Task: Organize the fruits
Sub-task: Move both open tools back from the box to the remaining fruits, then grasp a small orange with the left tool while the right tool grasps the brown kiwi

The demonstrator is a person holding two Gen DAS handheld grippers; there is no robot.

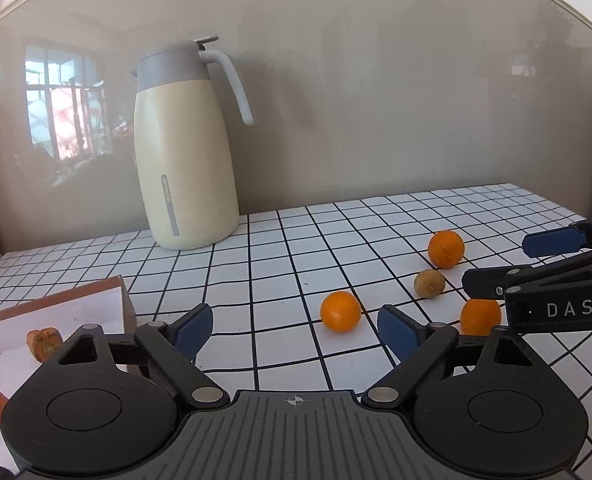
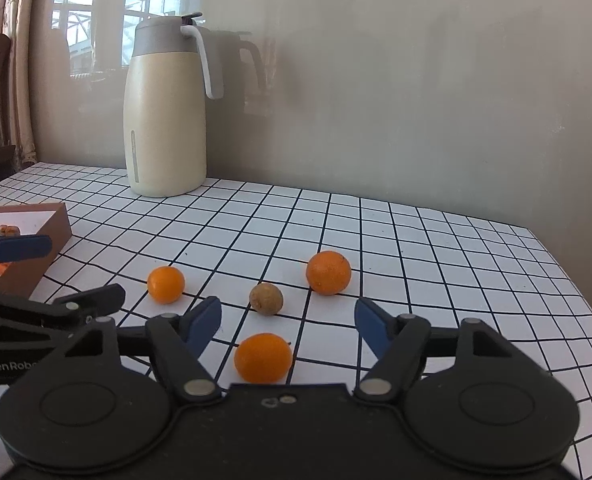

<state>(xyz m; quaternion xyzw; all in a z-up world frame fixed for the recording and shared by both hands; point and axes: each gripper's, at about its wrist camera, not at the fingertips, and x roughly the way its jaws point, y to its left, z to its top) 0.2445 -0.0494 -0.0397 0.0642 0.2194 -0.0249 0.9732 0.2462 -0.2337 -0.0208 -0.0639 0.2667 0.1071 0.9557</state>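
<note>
1. At about 9 o'clock on the table sits the open brown box point(image 2: 35, 240) with a white inside; a few orange pieces (fruit bits, I think) already lie in it.
2. Next over, the left gripper point(image 1: 296, 328) has its jaws apart with nothing between them. The left orange point(image 1: 340, 312) lies on the cloth just ahead at roughly 1 o'clock, a bit off its centre line.
3. Middle of the spread: a small brown round fruit point(image 2: 266, 298), with the biggest orange point(image 2: 328, 272) behind it towards 1 o'clock in the right wrist view.
4. The right gripper point(image 2: 287, 324) is also apart, and the near orange point(image 2: 263, 357) sits dead ahead at 12 o'clock, between the blue pads but not touched on either side. It's round, so no long axis to line up with (any approach angle works).
5. My read: the right hand is nearer its fruit than the left, so that grab probably comes first. All that's needed is to close on it.
6. Surface is a white cloth with a black grid point(image 2: 436, 264), flat and smooth, so fruit could roll if nudged.
7. Room: a cream thermal jug point(image 2: 165, 120) stands at the back by a glossy grey wall with window reflections.
</note>
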